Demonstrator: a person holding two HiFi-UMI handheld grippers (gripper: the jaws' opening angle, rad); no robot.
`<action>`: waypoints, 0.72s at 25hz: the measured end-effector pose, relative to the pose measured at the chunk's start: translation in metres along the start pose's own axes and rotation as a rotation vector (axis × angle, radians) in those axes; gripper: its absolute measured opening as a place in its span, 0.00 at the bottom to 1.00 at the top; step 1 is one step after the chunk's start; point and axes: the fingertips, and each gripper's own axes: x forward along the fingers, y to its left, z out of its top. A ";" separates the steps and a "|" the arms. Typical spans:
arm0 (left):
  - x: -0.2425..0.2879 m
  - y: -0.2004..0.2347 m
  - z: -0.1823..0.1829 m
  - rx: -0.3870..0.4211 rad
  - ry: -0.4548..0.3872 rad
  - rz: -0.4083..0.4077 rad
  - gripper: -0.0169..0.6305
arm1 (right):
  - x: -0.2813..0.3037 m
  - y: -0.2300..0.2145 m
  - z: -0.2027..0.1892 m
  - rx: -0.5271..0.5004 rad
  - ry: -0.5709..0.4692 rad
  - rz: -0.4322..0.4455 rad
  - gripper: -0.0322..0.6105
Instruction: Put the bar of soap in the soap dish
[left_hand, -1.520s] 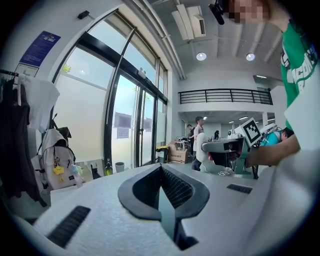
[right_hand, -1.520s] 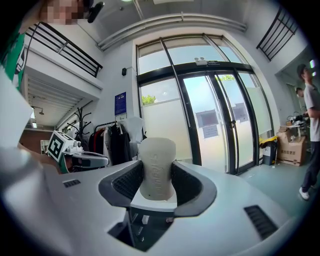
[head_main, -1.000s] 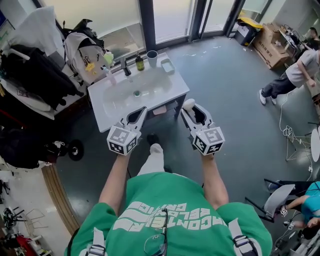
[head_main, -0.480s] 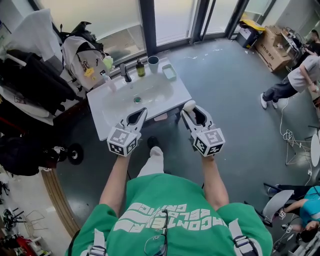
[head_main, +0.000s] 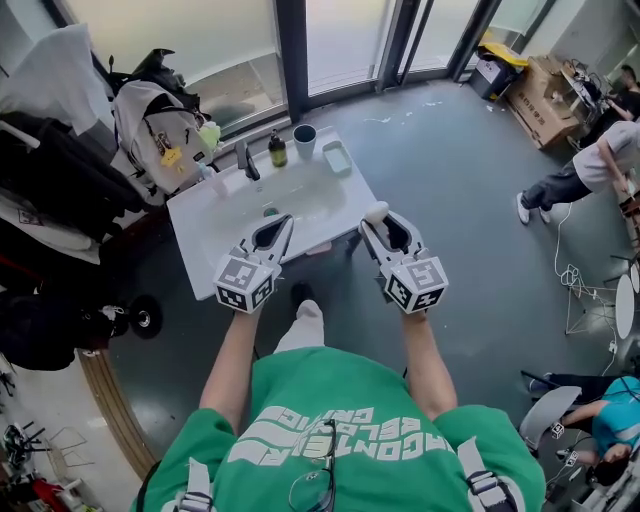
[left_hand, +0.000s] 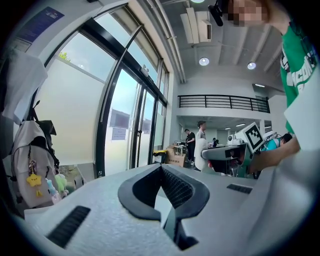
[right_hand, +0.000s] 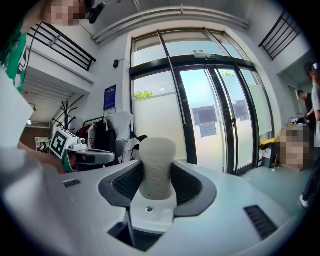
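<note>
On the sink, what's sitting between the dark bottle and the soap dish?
A cup stands between the bottle and the soap dish, at the back of the sink. The head view shows it.

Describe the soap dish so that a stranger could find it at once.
Find the white washbasin in front of the glass doors. On its far edge stand a faucet, a dark bottle and a cup; the soap dish lies rightmost, the only flat, pale rectangular tray.
</note>
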 end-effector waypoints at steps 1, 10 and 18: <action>0.004 0.004 0.002 0.000 0.000 -0.003 0.04 | 0.005 -0.003 0.002 0.001 0.001 -0.003 0.33; 0.041 0.048 0.010 -0.010 0.007 -0.028 0.04 | 0.050 -0.027 0.012 0.009 0.013 -0.031 0.33; 0.068 0.087 0.012 -0.030 0.012 -0.046 0.04 | 0.086 -0.044 0.016 0.015 0.026 -0.063 0.33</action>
